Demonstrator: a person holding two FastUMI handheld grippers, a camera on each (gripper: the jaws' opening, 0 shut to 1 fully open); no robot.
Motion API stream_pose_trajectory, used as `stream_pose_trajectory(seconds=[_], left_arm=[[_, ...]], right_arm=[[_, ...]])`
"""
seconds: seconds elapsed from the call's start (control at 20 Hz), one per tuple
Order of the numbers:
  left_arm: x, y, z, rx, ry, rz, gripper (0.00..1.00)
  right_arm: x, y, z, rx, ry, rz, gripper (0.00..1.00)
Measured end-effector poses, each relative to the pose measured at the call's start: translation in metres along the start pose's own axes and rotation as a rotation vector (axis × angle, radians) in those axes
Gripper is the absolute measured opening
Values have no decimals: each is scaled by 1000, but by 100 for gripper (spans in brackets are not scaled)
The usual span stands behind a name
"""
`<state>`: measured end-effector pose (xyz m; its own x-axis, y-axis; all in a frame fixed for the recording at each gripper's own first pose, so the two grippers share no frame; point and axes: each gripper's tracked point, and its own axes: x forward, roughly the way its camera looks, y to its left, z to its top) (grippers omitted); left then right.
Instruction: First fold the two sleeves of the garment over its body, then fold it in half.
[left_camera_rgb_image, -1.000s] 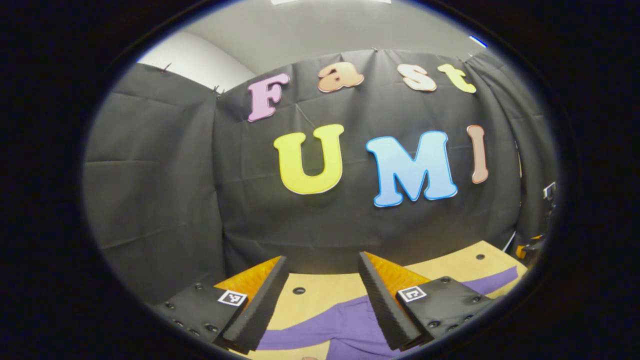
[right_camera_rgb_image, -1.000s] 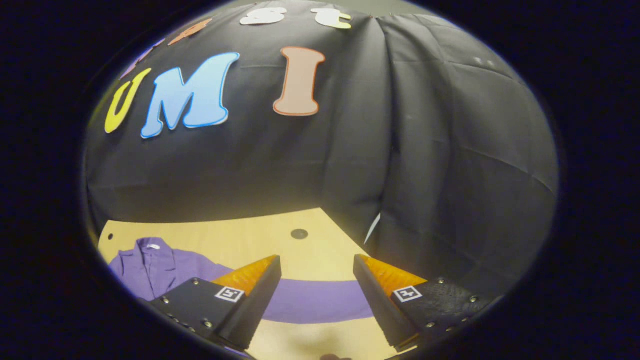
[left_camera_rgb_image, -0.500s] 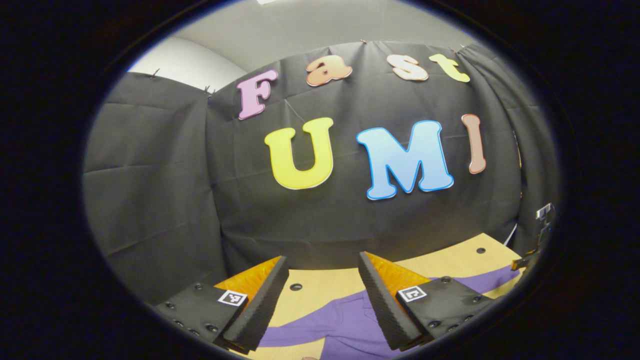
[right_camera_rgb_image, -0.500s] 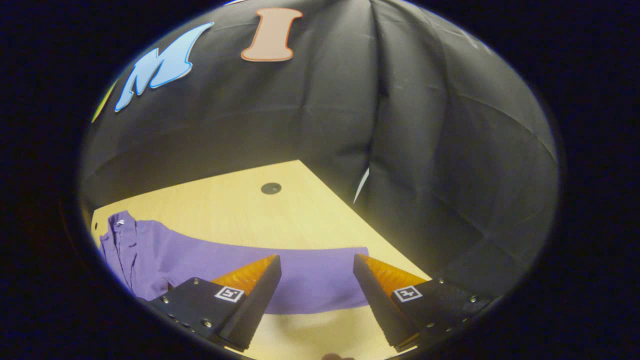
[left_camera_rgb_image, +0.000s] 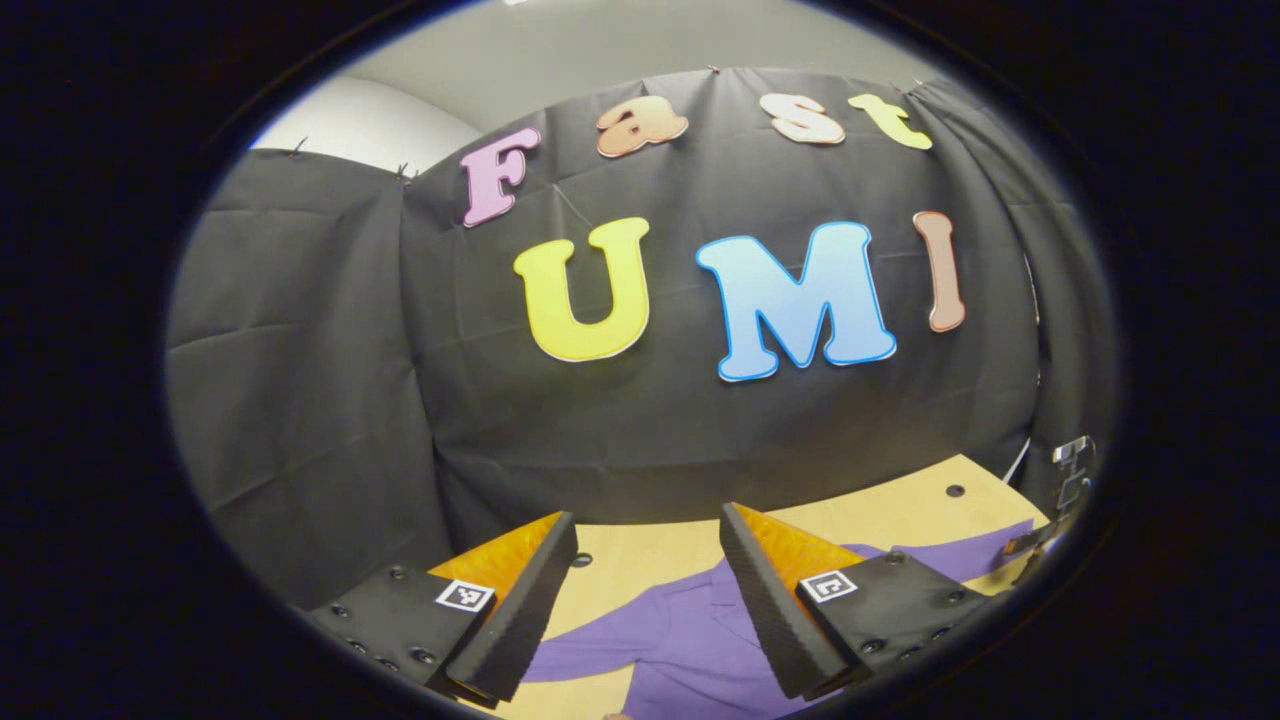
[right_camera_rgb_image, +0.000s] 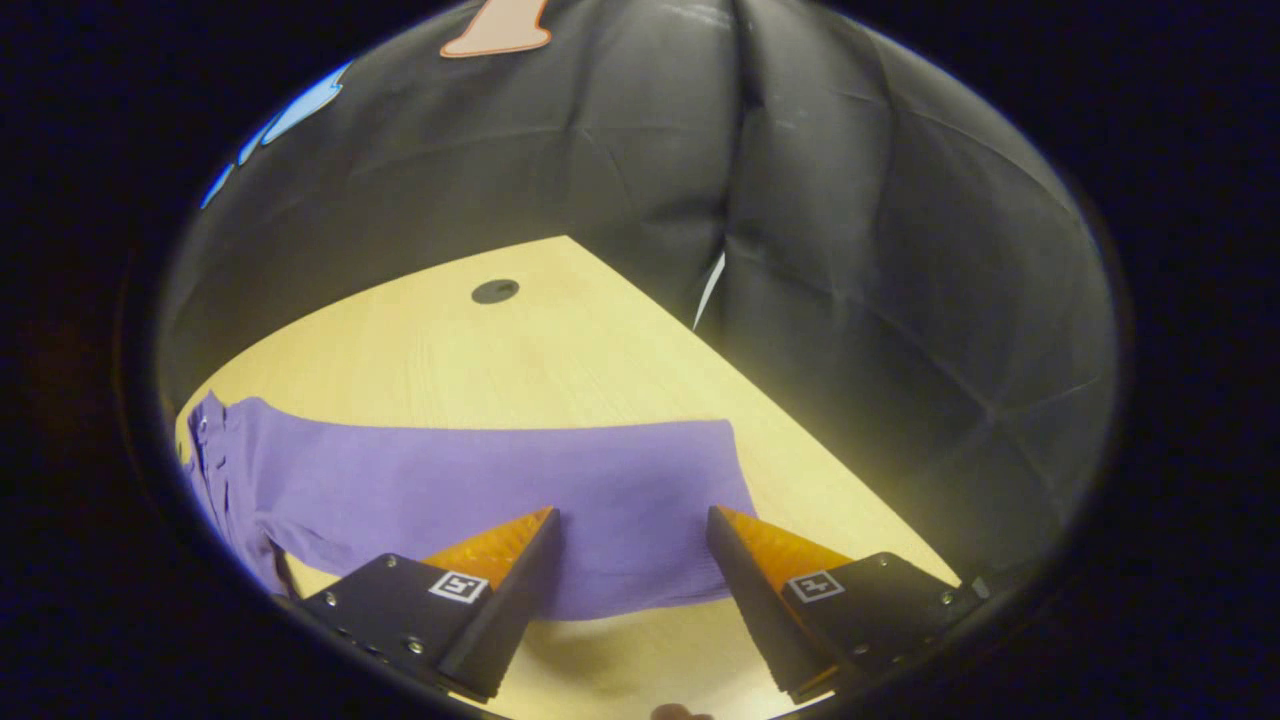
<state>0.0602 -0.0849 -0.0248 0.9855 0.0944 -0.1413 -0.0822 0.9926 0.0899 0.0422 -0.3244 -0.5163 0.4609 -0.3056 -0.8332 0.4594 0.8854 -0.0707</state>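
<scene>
Both claws stayed released as I dipped my right claw (right_camera_rgb_image: 630, 560) down over the purple garment's sleeve (right_camera_rgb_image: 560, 500), flat on the tabletop (right_camera_rgb_image: 520, 360), left claw (left_camera_rgb_image: 645, 600) hovering, so no fold was begun

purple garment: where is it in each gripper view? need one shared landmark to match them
Left gripper view: purple garment at bottom centre, between the open left gripper fingers.
Right gripper view: its sleeve stretches across the lower half, reaching the right gripper.
Shared landmark: the wooden table.
</scene>
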Motion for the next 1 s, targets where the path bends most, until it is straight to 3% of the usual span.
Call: stream_pose_trajectory(seconds=[0.25,0.4,0.55,0.75,0.85,1.0], left_arm=[[2,-11,-2,5,4,-6,100],[1,-17,-3,-13,9,-19,100],[-2,-19,-4,-18,8,-24,100],[-9,-10,-4,-30,3,-8,100],[-13,-3,-8,-45,7,9,100],[-18,6,-13,-66,17,28,100]], right_arm=[[0,-3,-5,73,15,54,96],[-4,-3,0,37,3,82,93],[-6,3,9,78,24,114,54],[-2,1,0,127,58,143,53],[-12,-2,3,221,89,141,2],[-5,1,1,266,119,138,3]])
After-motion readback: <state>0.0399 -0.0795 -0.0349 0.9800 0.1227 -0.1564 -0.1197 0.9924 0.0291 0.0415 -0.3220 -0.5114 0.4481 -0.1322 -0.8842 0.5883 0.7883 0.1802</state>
